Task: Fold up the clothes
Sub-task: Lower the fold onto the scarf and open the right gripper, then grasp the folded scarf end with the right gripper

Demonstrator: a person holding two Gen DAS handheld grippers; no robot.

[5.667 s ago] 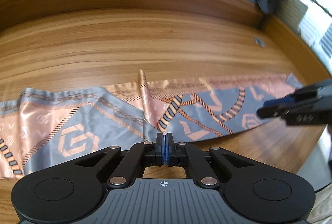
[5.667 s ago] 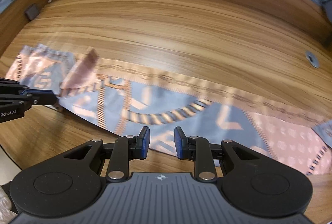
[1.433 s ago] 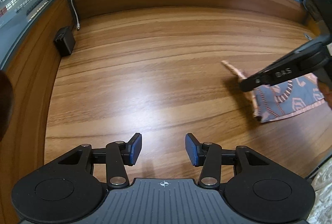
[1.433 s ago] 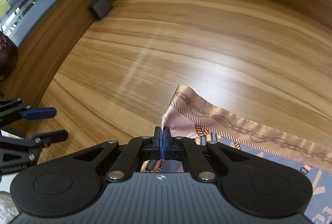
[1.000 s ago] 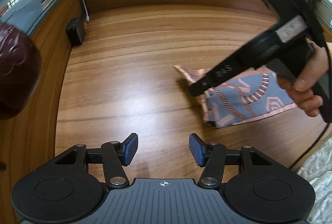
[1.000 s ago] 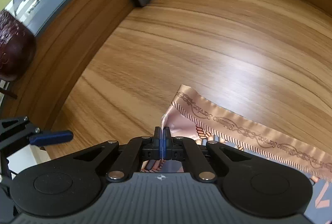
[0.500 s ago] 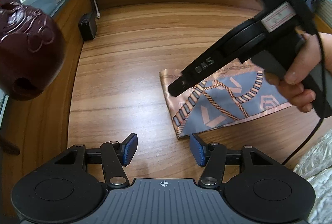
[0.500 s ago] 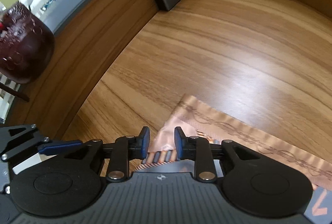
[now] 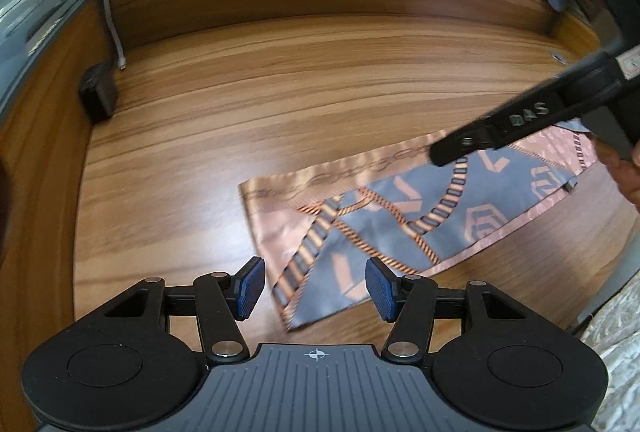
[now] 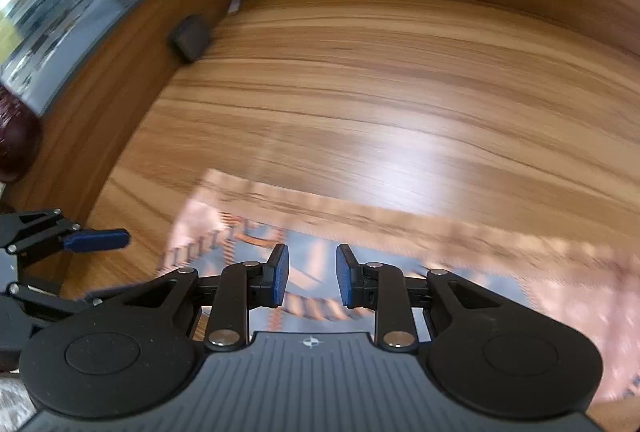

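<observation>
Your left gripper [image 9: 315, 286] is released, its blue pads spread wide with nothing between them, hovering low over the near left corner of the scarf [image 9: 404, 216]. That corner lies just ahead of your fingertips, between the two pads as the left wrist camera sees it, and the cloth looks to lie flat on the wooden table [image 9: 280, 103]. From there the scarf runs away to your right and slightly forward as a long band, grey-blue in the middle with orange chain and rope print and a salmon-pink border along both long edges.

Your right gripper [image 10: 309, 275] is also let go, pads parted with a clear gap and gripping nothing. It sits above the same end of the scarf [image 10: 400, 232], and the cloth shows through the gap and stretches off to its right. In the left wrist view the right gripper [image 9: 500, 123] reaches in from the right, over the far border of the scarf, with your hand [image 9: 628, 171] on its handle at the frame edge. The right wrist view is smeared by motion blur, so the print there is hard to read and the cloth's edge is only roughly placed.

Far off to the left of both tools, a small black box [image 9: 98, 91] sits against the raised wooden rim, with a pale cable [image 9: 114, 31] running up from beside it.
</observation>
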